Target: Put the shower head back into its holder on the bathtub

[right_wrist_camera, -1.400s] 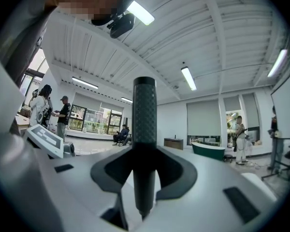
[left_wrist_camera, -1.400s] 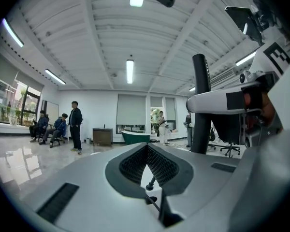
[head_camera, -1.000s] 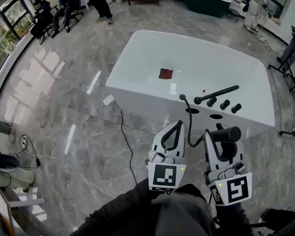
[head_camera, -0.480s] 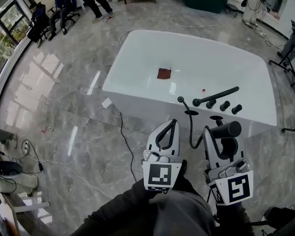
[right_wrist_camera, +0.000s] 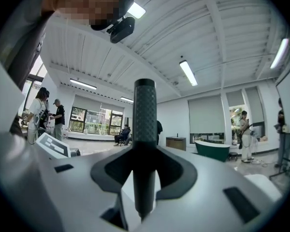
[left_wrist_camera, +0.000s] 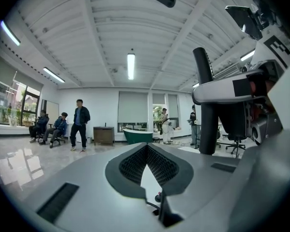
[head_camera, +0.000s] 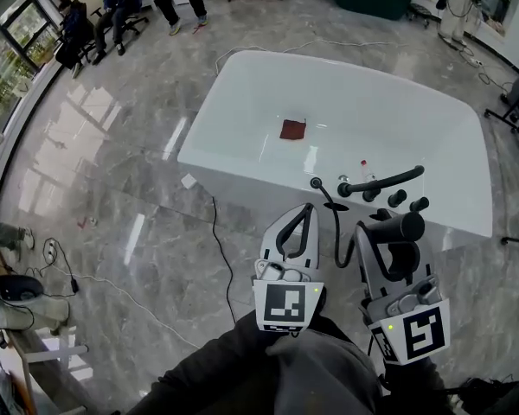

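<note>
R tongs [head_camera: 389, 236] clenched across dark handle of shower head [head_camera: 405, 227]. Head is held just short of tub [head_camera: 381, 111] near rim, on person's side, not yet over it. Hose [head_camera: 336, 232] runs from tub rim, loops down and up to head. L tongs [head_camera: 304, 211] closed, nothing between, also short of tub.

Step (est.): approach; head not seated. Holder should be on rim near spout [head_camera: 385, 180]; can't pick out exact socket.

Next: bring head over rim, align handle w/ socket, lower in, watch hose slack.
</note>
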A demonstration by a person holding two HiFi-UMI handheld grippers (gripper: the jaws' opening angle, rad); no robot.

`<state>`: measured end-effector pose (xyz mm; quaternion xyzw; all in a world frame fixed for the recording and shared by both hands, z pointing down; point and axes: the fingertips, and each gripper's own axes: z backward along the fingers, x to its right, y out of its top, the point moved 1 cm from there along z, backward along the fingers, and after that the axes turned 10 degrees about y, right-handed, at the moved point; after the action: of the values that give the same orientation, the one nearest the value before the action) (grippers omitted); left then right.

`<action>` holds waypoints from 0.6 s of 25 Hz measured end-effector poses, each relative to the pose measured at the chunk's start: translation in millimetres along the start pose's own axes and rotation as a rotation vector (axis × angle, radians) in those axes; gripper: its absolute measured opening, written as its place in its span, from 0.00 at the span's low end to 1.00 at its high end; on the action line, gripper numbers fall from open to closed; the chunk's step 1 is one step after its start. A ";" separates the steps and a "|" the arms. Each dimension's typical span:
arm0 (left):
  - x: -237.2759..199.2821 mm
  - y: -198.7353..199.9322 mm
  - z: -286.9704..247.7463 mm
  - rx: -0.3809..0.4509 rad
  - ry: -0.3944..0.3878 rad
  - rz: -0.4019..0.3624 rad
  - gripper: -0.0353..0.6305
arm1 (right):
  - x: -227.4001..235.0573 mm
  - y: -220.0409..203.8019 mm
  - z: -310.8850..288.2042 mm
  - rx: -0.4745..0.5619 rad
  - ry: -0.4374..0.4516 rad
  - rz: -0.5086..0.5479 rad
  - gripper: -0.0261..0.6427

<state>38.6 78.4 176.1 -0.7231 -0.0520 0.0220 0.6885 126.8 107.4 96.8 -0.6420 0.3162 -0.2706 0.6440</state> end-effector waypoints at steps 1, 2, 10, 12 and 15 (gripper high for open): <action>0.4 1.0 -3.4 0.002 0.006 0.005 0.06 | 4.1 3.2 -2.0 0.005 0.004 0.002 0.24; -0.3 2.0 -6.9 0.004 0.010 0.009 0.06 | 7.8 7.5 -4.5 0.012 0.006 0.003 0.24; -29.3 -2.3 -44.0 0.009 -0.019 0.004 0.06 | 23.4 59.9 -49.8 0.099 0.004 0.024 0.24; -34.6 3.9 -52.2 0.024 -0.034 0.004 0.06 | 22.2 74.1 -59.2 0.117 0.008 0.039 0.24; -41.4 13.8 -65.2 0.049 -0.050 0.014 0.06 | 19.4 91.1 -74.5 0.136 0.016 0.076 0.24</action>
<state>4.8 8.6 164.0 -0.7054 -0.0638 0.0463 0.7044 78.0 46.6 6.5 -0.5820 0.3265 -0.2719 0.6933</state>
